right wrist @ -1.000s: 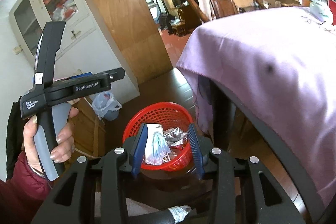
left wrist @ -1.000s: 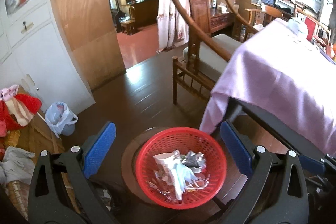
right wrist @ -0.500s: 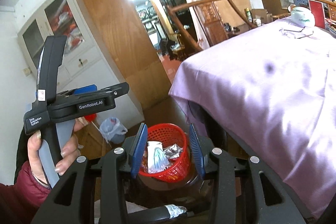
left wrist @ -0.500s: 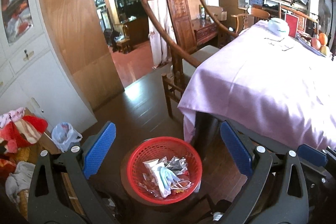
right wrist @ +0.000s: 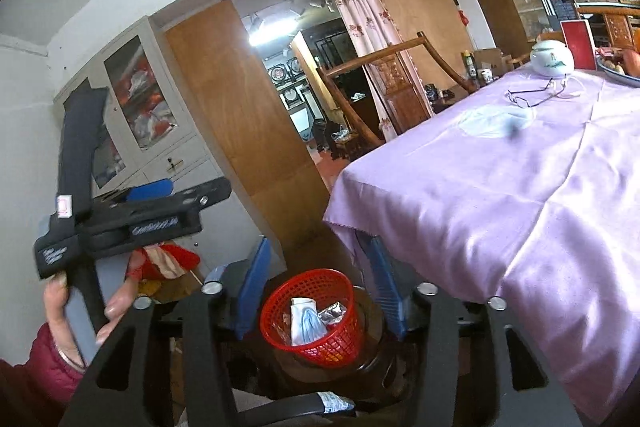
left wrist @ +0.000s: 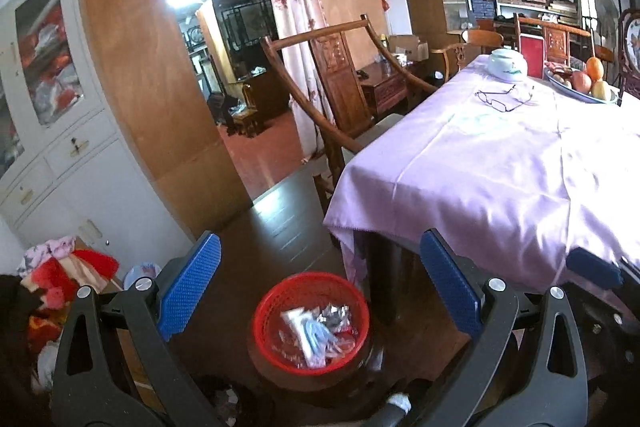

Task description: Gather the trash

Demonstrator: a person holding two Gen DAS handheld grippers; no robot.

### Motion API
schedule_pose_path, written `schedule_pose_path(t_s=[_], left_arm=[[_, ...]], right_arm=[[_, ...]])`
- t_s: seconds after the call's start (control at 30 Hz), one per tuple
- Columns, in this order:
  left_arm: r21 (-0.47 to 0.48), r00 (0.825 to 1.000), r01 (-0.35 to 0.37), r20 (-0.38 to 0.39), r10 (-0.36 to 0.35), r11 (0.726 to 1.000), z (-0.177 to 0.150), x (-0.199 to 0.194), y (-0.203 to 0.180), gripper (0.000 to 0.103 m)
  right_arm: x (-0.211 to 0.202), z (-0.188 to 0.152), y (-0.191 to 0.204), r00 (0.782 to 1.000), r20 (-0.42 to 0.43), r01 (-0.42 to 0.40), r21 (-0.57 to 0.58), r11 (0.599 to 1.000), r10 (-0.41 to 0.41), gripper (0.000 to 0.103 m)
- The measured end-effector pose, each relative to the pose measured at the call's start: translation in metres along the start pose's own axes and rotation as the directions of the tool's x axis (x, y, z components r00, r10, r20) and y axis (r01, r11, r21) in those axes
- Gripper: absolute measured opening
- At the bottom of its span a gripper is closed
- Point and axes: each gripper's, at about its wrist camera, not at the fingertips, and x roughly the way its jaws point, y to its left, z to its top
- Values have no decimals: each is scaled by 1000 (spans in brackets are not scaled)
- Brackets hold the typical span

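Both tongs, left (left wrist: 318, 285) and right (right wrist: 316, 285), gape empty; reaching at two o'clock might snag the lilac tabletop cloth (left wrist: 500, 163), missing the red plastic mesh basket (left wrist: 311, 321)

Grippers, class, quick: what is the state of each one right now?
Left gripper: open, holding nothing.
Right gripper: open, holding nothing.

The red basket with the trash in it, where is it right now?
The red basket sits low in the middle of both wrist views, on a dark round stool by the near corner of the purple-clothed table.
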Motion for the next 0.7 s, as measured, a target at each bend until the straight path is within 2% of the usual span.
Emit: schedule_pose_path(t_s=[0.1, 0.17, 0.23, 0.3, 0.4, 0.53, 0.7], left_arm=[[-43, 999, -5, -37, 4, 999, -22, -3, 15, 96], [-86, 997, -9, -75, 2, 996, -38, 1, 29, 96], [-130, 993, -14, -121, -2, 991, -57, 10, 45, 96], [-147, 989, -46, -146, 25, 988, -72, 21, 59, 96], [-171, 981, -90, -187, 58, 981, -91, 38, 77, 96], [-199, 961, -100, -273, 43, 975, -110, 73, 95, 96], [-227, 948, -125, -315, 48, 966, -124, 102, 112, 96]], right_arm=[[12, -6, 15, 998, -57, 4, -43, 999, -7, 68], [26, -12, 26, 994, -103, 18, -65, 998, -24, 79], [44, -19, 38, 985, -165, 32, -86, 996, -46, 84], [63, -26, 50, 971, -224, 64, -117, 991, -89, 86], [88, -35, 66, 945, -282, 120, -167, 979, -164, 88], [119, -39, 80, 912, -338, 174, -197, 965, -234, 89], [145, -43, 86, 877, -378, 222, -227, 948, -296, 89]])
